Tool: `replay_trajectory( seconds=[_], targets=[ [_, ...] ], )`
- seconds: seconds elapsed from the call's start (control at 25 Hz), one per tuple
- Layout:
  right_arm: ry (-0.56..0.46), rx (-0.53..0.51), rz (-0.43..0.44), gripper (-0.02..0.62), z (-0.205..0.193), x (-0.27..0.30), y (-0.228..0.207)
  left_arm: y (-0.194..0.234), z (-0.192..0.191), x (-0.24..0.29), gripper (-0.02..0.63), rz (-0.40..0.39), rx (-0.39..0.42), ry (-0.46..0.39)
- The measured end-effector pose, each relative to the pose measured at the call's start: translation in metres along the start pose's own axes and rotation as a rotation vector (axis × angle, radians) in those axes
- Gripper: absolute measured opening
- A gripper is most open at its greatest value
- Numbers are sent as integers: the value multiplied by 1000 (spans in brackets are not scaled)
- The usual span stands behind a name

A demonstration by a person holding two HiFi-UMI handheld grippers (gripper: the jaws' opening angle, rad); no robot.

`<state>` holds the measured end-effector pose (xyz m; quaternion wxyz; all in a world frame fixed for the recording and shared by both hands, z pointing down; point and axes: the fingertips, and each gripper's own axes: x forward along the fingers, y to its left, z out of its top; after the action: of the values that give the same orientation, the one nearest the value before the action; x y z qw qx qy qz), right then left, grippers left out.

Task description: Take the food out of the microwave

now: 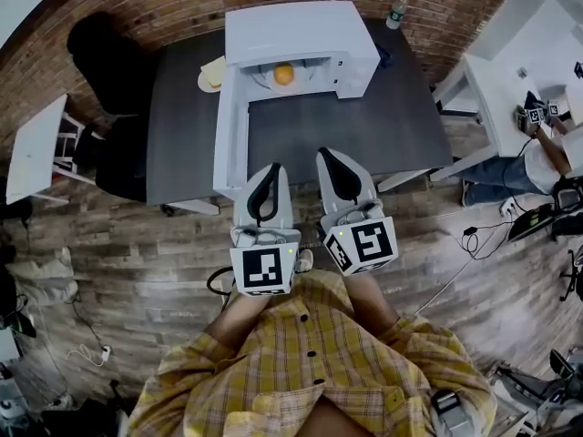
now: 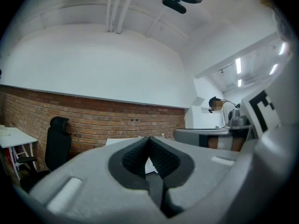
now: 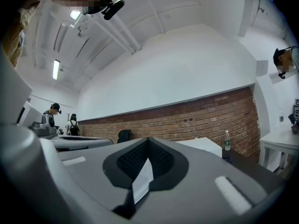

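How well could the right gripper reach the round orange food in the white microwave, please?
Probably yes: the door stands open, nothing blocks the orange food, but the right gripper's fingers are shut.

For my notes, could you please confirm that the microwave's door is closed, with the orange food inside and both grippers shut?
Not quite: the head view shows the microwave with its door open, swung out on its left side. The rest holds: the orange food is inside, and the left gripper and right gripper are both shut.

Brick wall [image 1: 164,7] behind the dark bench [image 1: 182,135], black chair [image 1: 105,57] at its left, white desks [image 1: 36,157] on either side, plank floor [image 1: 137,271] underfoot, strip lights [image 3: 56,69] overhead.
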<state>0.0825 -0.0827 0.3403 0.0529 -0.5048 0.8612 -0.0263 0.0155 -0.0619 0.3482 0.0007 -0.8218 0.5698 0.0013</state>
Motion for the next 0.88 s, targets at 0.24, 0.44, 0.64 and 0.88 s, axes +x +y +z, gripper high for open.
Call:
replay_trajectory(
  seconds=[0.24, 0.44, 0.64, 0.88],
  targets=[
    [6, 20, -7, 3, -9, 24, -10, 7, 1, 26, 0, -11, -19, -21],
    [20, 81, -12, 3, -11, 51, -20, 19, 1, 46, 0, -38, 8, 2],
    [24, 87, -25, 3, -15, 74, -30, 28, 6, 65, 0, -45, -15, -33],
    [54, 145, -43, 3, -36, 101, -46, 37, 0, 82, 0, -60, -17, -18]
  ],
)
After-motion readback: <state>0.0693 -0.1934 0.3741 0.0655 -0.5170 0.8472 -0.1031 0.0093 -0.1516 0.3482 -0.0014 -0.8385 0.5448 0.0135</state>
